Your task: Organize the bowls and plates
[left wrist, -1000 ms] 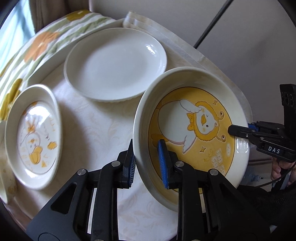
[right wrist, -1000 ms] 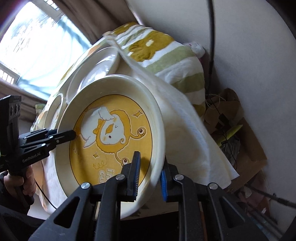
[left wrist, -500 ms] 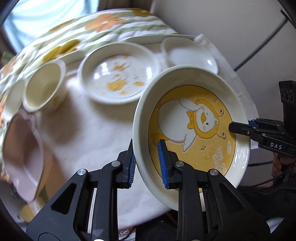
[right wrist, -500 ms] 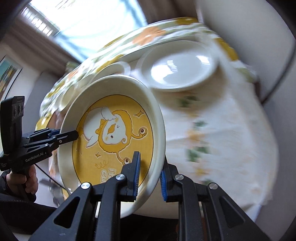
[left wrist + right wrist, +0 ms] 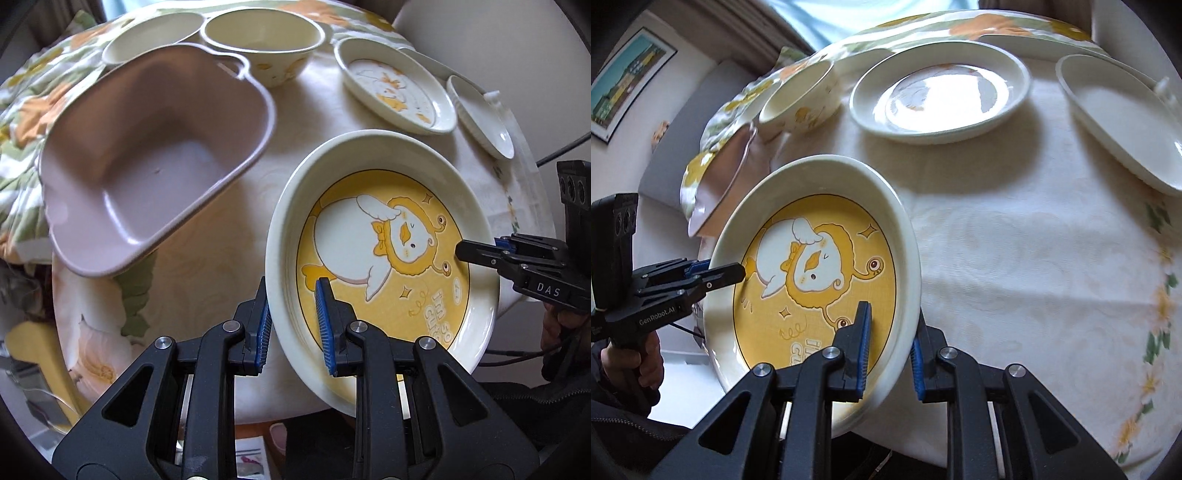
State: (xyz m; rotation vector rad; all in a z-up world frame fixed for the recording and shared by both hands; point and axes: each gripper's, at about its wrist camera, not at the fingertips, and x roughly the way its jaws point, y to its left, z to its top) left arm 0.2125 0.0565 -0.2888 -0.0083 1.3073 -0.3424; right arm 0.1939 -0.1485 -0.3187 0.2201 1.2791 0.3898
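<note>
A deep cream plate with a yellow duck picture (image 5: 384, 251) hangs tilted above the table, held from both sides. My left gripper (image 5: 293, 319) is shut on its near rim in the left wrist view. My right gripper (image 5: 480, 254) clamps the opposite rim there. In the right wrist view the same duck plate (image 5: 812, 273) fills the lower left. The right gripper (image 5: 891, 345) is shut on its rim, and the left gripper (image 5: 727, 273) bites the far edge.
On the cream tablecloth (image 5: 207, 240) stand a mauve tub (image 5: 147, 162), a cream bowl (image 5: 262, 40), a shallow dish (image 5: 147, 35), a small duck plate (image 5: 395, 88) and a plain white plate (image 5: 480, 118). A hand (image 5: 631, 365) holds the left gripper's handle.
Both grippers have carried the duck plate sideways across the table, still clamped on it. The view swept from the white plate at the table's end to the mauve tub and bowls.
</note>
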